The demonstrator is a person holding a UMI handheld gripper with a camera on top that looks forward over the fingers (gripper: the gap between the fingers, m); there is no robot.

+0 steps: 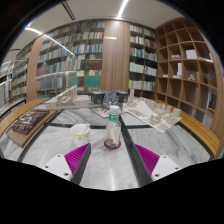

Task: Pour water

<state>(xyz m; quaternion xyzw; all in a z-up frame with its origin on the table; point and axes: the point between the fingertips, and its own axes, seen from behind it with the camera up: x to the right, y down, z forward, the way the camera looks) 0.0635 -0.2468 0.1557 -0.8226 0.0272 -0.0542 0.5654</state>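
Note:
A clear plastic water bottle with a green label and white cap stands upright on the marble table, on a small red base. A white cup stands to its left, apart from it. My gripper is open and empty; its magenta pads sit wide apart on either side. The bottle stands just ahead of the fingers, roughly centred between them, with clear gaps on both sides.
A framed board lies on the table at the left. Papers and white objects are spread at the right. Bookshelves and wooden cubby shelves line the back and right.

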